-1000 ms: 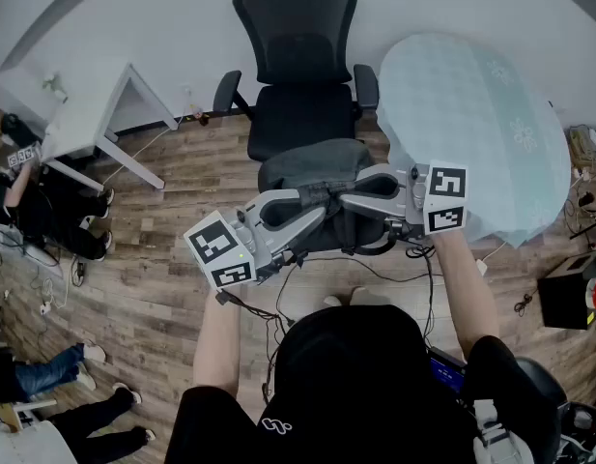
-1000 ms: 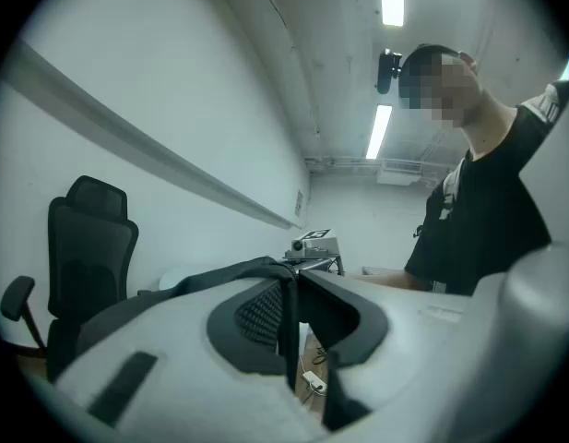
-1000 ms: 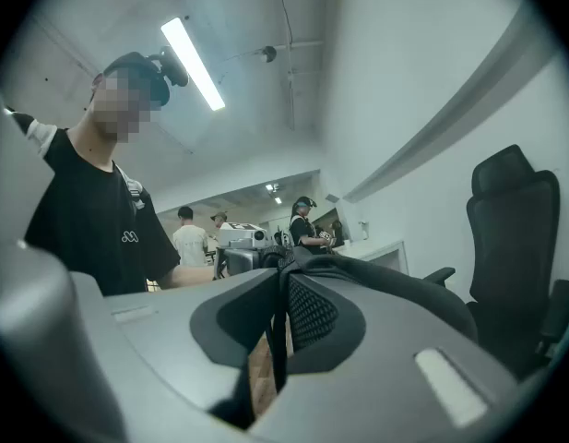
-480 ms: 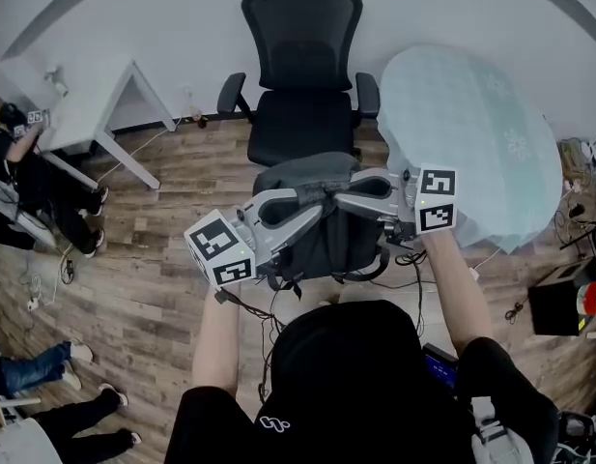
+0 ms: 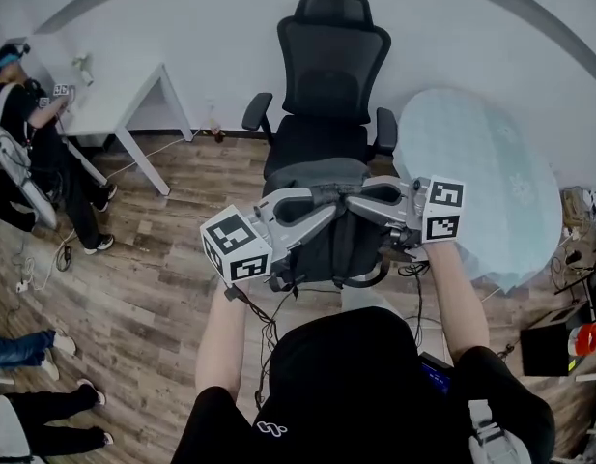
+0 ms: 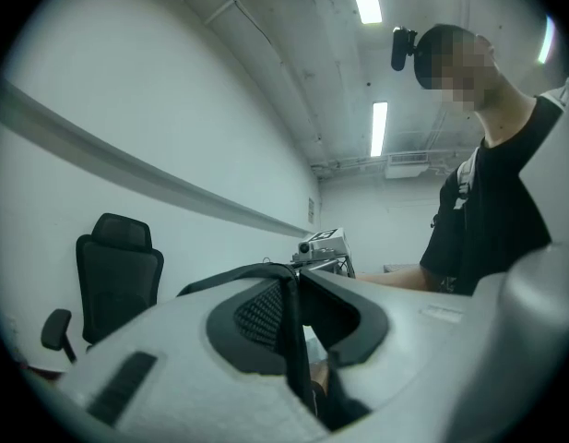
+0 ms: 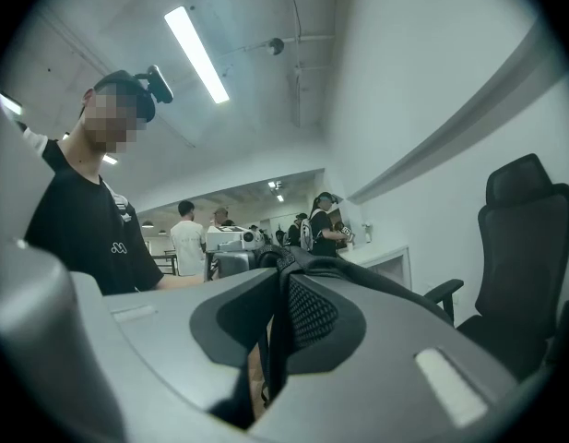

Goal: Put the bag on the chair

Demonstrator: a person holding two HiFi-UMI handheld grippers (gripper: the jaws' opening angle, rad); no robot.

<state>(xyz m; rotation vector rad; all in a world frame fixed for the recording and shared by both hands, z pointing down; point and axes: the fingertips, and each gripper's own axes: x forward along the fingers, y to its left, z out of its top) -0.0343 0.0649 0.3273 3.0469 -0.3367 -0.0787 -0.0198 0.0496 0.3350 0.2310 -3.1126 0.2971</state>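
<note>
1. The bag (image 5: 326, 245), a dark backpack, is held up in the air just in front of the chair's seat. It is not yet set down on it.
2. The bag is carried by thin dark straps at its top. In the left gripper view the left claw (image 5: 317, 201) is seen clamped on a strap (image 6: 290, 340) that runs down between its jaws.
3. The right claw (image 5: 363, 197) is clamped in the same way on a strap (image 7: 273, 340), which is shown between its jaws in the right gripper view.
4. The two claws are brought almost tip to tip above the bag. This is probably done so that the weight is shared and the bag hangs upright, ready to be lowered straight down.
5. The chair (image 5: 322, 133), a black office chair with armrests and a high back, is turned toward the person and stands against the wall. Its seat is bare, so the bag can likely be carried forward and lowered there without anything being cleared.
6. A round surface (image 5: 481, 182) under a pale cloth is placed close to the chair's right armrest, so a swing to that side is best avoided.
7. A white surface (image 5: 114, 104) stands well apart at the left. The wooden floor (image 5: 153, 288) is crossed by cables, and other people (image 5: 27, 143) are seen at the left edge.
</note>
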